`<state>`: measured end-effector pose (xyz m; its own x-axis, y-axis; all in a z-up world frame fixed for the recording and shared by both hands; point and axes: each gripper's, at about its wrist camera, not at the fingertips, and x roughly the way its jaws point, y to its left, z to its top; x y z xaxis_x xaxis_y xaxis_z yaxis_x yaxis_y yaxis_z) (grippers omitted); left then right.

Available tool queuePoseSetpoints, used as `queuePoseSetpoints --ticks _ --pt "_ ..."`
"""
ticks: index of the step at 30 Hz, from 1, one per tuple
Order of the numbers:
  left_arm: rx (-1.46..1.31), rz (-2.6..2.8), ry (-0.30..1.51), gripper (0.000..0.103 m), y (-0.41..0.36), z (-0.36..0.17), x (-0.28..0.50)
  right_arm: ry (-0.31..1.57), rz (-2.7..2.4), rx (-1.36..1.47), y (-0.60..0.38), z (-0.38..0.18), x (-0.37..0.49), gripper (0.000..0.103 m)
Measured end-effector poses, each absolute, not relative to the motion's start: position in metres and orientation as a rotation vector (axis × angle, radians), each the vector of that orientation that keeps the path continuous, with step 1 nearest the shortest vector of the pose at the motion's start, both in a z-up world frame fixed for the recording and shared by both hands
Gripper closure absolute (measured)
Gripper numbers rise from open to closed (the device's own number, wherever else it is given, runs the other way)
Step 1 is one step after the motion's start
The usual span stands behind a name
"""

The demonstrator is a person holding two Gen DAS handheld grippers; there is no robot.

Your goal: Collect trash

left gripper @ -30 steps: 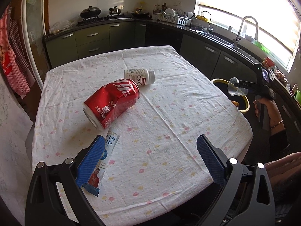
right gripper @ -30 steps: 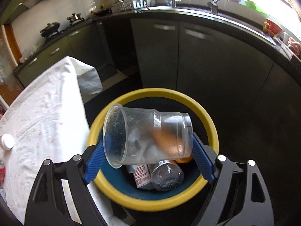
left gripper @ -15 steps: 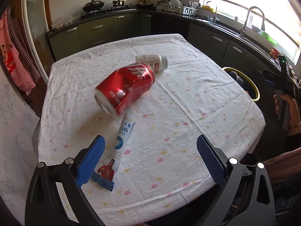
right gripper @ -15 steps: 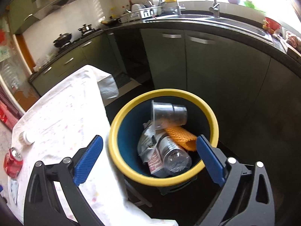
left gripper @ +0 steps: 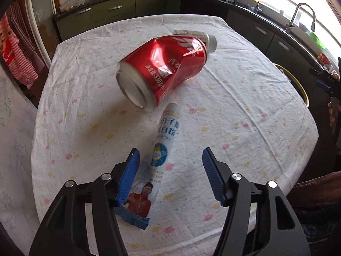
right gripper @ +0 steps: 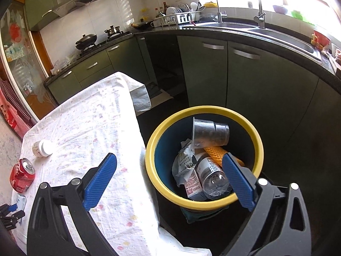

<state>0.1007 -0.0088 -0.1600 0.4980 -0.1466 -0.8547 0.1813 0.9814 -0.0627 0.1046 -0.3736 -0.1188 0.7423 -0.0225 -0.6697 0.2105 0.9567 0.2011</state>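
- While my left gripper (left gripper: pixel 170 170) hangs low over the table, its blue ribbed jaws are closing; the long white and blue printed sachet (left gripper: pixel 158 160) lies between them, and the pads are not pressing on it yet.
- White floral tablecloth (left gripper: pixel 245 128): covers the table, wrinkled, with small pink and yellow spots.
- Printed sachet: flat on the cloth, lengthwise toward the camera; its near end, with a photo of a person in red, sits beside my left pad.
- Dented red aluminium drink can (left gripper: pixel 164 74): lying on its side just beyond the sachet's far tip, base toward the left camera. Whether the two touch I cannot tell.
- Small white plastic bottle with a white cap (left gripper: pixel 210 40): on its side right behind the can, mostly hidden by it in the left view; in the right view it lies just beyond the can, near the table's left edge.
- My right gripper (right gripper: pixel 168 179): jaws spread wide, nothing between the pads, held above the gap between table edge and bin.
- Round bin with yellow rim and dark blue inside (right gripper: pixel 259 149): on the floor just beside the table, in front of the green cabinets.
- Bin contents: clear plastic cup (right gripper: pixel 210 132) on its side on top, orange foam net (right gripper: pixel 215 152), clear plastic bottle (right gripper: pixel 213 175), silver wrapper (right gripper: pixel 184 165).
- A hand (left gripper: pixel 332 115) shows at the left view's right edge, holding the other gripper's handle.
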Motion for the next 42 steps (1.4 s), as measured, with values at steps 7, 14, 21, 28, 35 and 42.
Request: queuePoseSetpoints --ticks 7,14,21,28,35,42 --pt "0.057 -0.180 1.042 0.069 -0.002 -0.163 0.097 0.735 -0.112 0.274 -0.369 -0.122 0.106 0.009" --pt "0.033 -0.195 1.027 0.084 0.000 -0.159 0.086 0.743 -0.092 0.250 -0.364 -0.123 0.106 0.009" --pt "0.057 -0.335 0.940 0.084 -0.050 -0.121 0.084 0.729 -0.116 0.265 -0.381 -0.122 0.095 0.009" --pt "0.168 -0.587 0.864 0.085 -0.157 -0.081 0.117 0.706 -0.183 0.287 -0.415 -0.116 0.073 0.009" --pt "0.301 -0.753 0.830 0.085 -0.282 -0.067 0.166 0.687 -0.261 0.332 -0.457 -0.119 0.046 0.009" --pt "0.368 -0.793 0.864 0.087 -0.337 -0.071 0.202 0.690 -0.268 0.378 -0.485 -0.129 0.029 0.009"
